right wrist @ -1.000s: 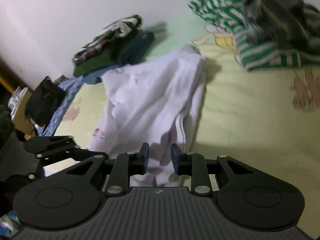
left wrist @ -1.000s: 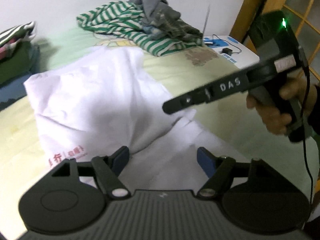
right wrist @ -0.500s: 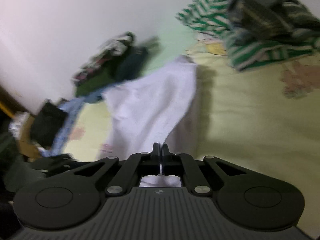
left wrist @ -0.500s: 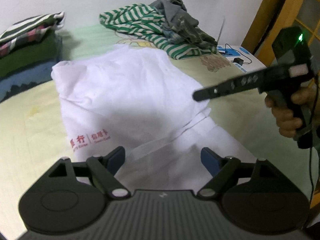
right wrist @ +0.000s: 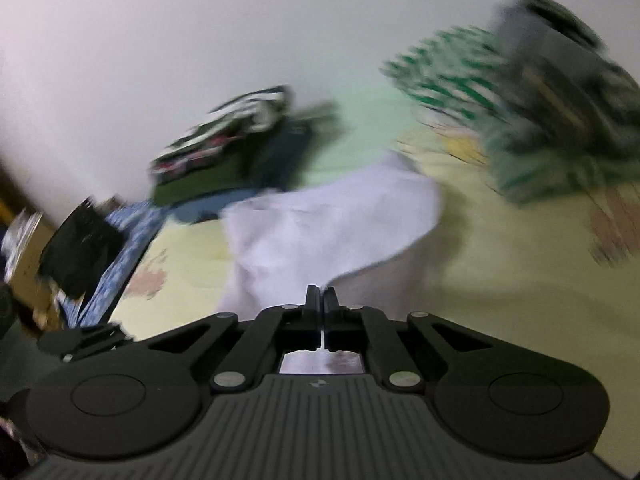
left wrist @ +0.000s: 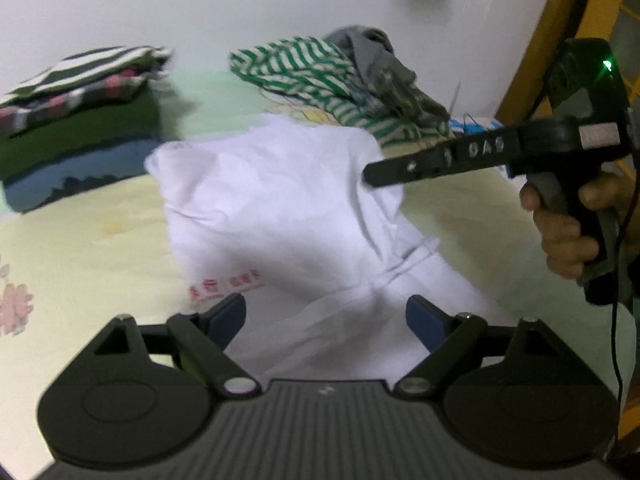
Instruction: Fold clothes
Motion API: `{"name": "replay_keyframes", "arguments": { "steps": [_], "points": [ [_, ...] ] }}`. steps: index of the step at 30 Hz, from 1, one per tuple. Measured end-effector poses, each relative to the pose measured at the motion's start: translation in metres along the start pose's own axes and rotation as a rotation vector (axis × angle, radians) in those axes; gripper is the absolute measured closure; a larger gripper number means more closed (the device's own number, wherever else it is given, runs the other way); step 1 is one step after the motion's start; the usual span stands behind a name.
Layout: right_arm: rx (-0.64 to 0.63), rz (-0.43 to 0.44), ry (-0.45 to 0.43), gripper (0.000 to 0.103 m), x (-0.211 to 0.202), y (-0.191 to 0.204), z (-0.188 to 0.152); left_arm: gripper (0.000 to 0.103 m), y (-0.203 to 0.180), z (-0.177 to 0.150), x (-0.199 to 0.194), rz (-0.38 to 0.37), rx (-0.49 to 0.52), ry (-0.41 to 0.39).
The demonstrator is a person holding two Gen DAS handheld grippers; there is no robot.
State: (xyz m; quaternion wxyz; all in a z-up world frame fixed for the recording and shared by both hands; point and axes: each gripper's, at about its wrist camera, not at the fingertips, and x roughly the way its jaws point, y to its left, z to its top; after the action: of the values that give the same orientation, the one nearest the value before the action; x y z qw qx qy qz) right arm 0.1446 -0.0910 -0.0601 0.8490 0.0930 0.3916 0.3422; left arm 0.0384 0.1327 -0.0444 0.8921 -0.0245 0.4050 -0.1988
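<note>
From the left wrist, the left claw (left wrist: 326, 320) hung over the near part of the white T-shirt (left wrist: 280, 208) on the bed (left wrist: 80, 256), its jaws opening and pressing on nothing. The right claw (left wrist: 374, 174), held in a hand (left wrist: 568, 236), was clenched on the shirt's right edge, raising it, likely to carry that side over for a fold. Folded stacks (left wrist: 76, 120) lined the far-left edge and a striped heap (left wrist: 316, 76) the far edge. From the right wrist, blurred, the right claw (right wrist: 321, 300) seemingly pinched white cloth (right wrist: 328, 220); bare sheet to the right left room.
</note>
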Motion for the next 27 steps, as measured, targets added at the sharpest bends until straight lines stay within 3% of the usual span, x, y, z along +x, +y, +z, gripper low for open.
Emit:
{"name": "replay_keyframes", "arguments": {
  "steps": [7,11,14,19,21,24,27],
  "points": [
    [-0.358,-0.001,0.136,0.101,0.048,0.068,-0.015,0.013,0.017,-0.015,-0.02,0.034,-0.067,-0.007],
    [-0.458,0.005,0.192,0.098,0.068,0.084,-0.03,0.013,0.022,-0.023,-0.022,0.042,-0.089,0.003],
    [-0.432,0.001,0.178,0.085,0.06,0.08,-0.028,0.013,0.02,-0.024,-0.023,0.025,-0.084,-0.004],
    [-0.223,-0.054,0.055,0.073,0.016,0.04,-0.007,0.013,0.004,-0.014,-0.016,-0.054,-0.044,-0.027],
    [-0.15,-0.101,0.013,0.073,0.004,0.021,0.0,0.013,-0.002,-0.007,-0.009,-0.087,-0.039,-0.035],
    [-0.174,-0.242,-0.012,0.073,0.0,0.005,0.003,0.011,-0.009,0.003,0.007,-0.111,-0.061,-0.033],
    [-0.221,-0.304,-0.023,0.073,0.005,-0.003,0.0,0.009,-0.019,0.009,0.024,-0.095,-0.061,-0.027]
  ]
}}
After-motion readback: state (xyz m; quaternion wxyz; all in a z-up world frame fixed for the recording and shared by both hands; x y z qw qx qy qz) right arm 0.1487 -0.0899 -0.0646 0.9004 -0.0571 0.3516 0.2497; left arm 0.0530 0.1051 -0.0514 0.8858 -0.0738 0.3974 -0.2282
